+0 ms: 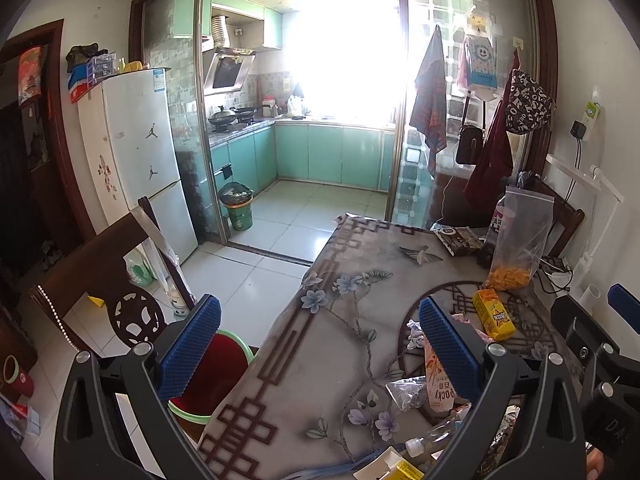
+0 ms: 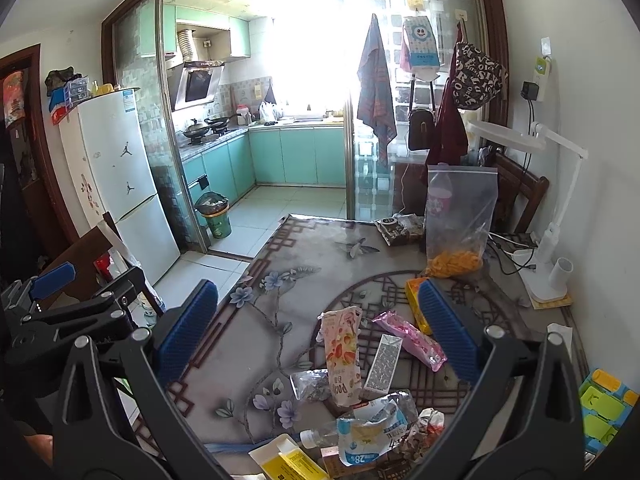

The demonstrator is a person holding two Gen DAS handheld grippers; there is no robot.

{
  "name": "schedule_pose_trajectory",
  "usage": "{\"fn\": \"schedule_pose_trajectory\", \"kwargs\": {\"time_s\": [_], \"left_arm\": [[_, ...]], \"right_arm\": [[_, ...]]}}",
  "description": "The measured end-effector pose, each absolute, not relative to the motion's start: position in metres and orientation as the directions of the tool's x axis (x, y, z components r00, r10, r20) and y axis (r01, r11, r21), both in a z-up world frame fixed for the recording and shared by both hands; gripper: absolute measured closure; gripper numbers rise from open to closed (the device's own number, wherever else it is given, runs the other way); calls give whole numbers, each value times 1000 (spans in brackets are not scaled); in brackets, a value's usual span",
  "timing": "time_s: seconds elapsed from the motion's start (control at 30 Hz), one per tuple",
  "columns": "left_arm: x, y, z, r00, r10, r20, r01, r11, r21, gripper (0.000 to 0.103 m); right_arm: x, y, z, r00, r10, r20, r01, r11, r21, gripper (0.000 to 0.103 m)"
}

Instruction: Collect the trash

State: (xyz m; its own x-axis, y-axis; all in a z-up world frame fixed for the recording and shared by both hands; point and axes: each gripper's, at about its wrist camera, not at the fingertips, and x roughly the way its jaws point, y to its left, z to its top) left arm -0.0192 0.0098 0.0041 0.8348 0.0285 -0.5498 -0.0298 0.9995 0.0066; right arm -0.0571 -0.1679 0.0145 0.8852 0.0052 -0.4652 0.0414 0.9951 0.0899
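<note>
Both the left gripper (image 1: 320, 344) and the right gripper (image 2: 320, 330) hover with jaws apart, holding nothing. Between the right gripper's fingers the Pocky wrapper (image 2: 342, 356) lies lengthwise, pointing away, "POCKY" readable; a crumpled wrapper (image 2: 370, 428) marked "28" sits nearer.

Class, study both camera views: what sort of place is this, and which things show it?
Most likely a home dining area beside a kitchen: a white fridge, a stove with woks behind glass sliding doors, and a cloth-covered table littered with snack wrappers.
</note>
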Motion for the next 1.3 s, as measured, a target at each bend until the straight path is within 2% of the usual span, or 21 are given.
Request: {"fn": "schedule_pose_trajectory", "kwargs": {"time_s": [0.2,1.3], "left_arm": [[-16,18,-2,820,40,-572,-48,999,2,8],[-5,3,2,832,58,-552,-43,998,41,8]], "right_arm": [[-55,-163,11,884,4,-468,38,996,81,4],[-45,-170,9,879,-5,-477,48,996,78,4]]}}
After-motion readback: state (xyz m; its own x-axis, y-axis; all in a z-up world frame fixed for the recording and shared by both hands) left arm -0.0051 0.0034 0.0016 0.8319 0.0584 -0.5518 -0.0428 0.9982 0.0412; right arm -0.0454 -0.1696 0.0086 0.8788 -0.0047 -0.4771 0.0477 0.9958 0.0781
